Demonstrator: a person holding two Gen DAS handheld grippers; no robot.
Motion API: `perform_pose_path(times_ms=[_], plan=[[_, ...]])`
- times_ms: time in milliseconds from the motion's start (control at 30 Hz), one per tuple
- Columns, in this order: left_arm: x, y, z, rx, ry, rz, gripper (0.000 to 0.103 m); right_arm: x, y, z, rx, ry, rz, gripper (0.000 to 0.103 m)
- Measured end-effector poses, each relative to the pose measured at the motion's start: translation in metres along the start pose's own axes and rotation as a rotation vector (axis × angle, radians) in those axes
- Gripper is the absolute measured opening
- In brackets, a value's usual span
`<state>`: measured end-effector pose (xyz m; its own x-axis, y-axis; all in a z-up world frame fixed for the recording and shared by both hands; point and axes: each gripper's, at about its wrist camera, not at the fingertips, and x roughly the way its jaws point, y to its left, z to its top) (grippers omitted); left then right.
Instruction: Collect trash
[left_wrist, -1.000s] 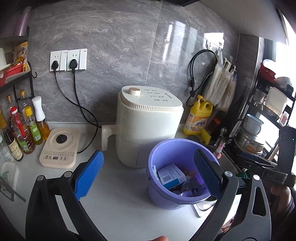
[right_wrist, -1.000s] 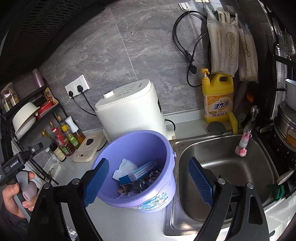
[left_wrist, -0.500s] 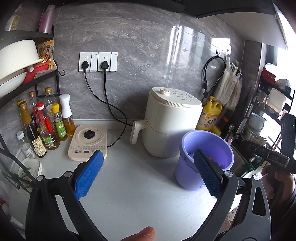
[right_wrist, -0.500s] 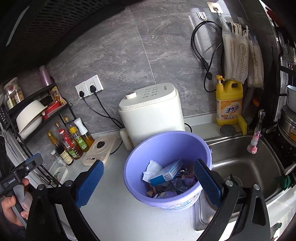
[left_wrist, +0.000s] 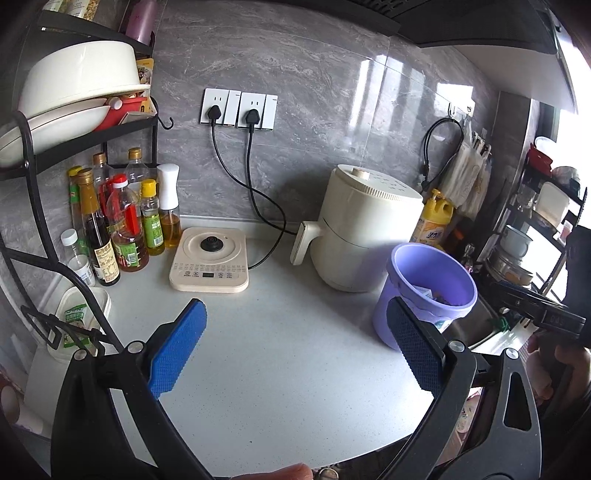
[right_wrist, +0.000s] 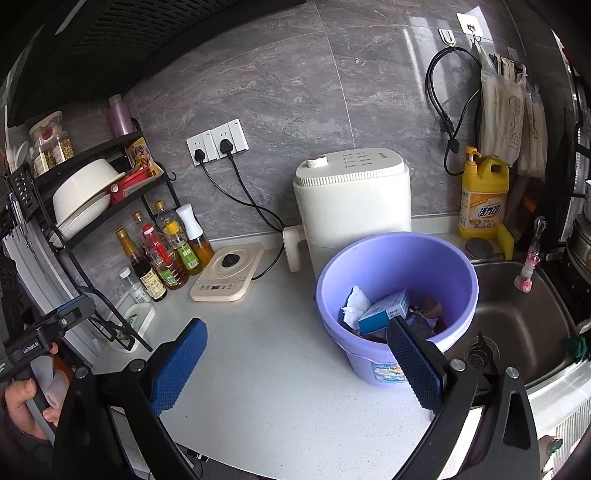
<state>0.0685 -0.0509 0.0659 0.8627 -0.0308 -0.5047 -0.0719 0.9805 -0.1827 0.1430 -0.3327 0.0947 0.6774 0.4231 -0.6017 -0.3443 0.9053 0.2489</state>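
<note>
A purple bucket (right_wrist: 397, 306) stands on the white counter next to the sink. It holds trash: a crumpled white tissue (right_wrist: 355, 302), a blue and white box (right_wrist: 384, 310) and darker scraps. The bucket also shows in the left wrist view (left_wrist: 424, 295), at the right. My left gripper (left_wrist: 295, 350) is open and empty above the bare counter, left of the bucket. My right gripper (right_wrist: 295, 363) is open and empty, its right finger in front of the bucket's near rim.
A white air fryer (right_wrist: 352, 206) stands behind the bucket. A flat cream induction plate (left_wrist: 209, 260) lies by the wall, its cord running to the sockets. Oil and sauce bottles (left_wrist: 122, 221) stand under a black rack at left. A steel sink (right_wrist: 517, 321) and yellow detergent bottle (right_wrist: 482, 199) are at right.
Both grippers have drawn back and to the left from the bucket, which now looks smaller and further right. Both stayed open and empty.
</note>
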Motion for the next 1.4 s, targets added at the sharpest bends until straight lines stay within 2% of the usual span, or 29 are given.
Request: perform_pose_path(times_ms=[167,433,833,1100,1400], plan=[[-0.017,0.017,-0.016,-0.003,0.007,0.011,0.097,-0.006,0.02,-0.017,-0.008,0.011,0.0,0.095],[-0.04,0.027,-0.017,0.005,-0.019,0.004,0.097,-0.024,0.039,-0.033,-0.026,0.009,-0.005,0.095],[-0.051,0.033,-0.018,0.019,-0.03,-0.031,0.097,-0.034,0.048,-0.05,0.006,0.005,-0.024,0.095],[-0.057,0.032,-0.02,0.011,-0.041,-0.047,0.097,-0.039,0.056,-0.049,-0.019,0.003,-0.035,0.095],[-0.056,0.035,-0.023,-0.003,-0.036,-0.04,0.097,-0.038,0.053,-0.054,-0.014,0.022,-0.041,0.095]])
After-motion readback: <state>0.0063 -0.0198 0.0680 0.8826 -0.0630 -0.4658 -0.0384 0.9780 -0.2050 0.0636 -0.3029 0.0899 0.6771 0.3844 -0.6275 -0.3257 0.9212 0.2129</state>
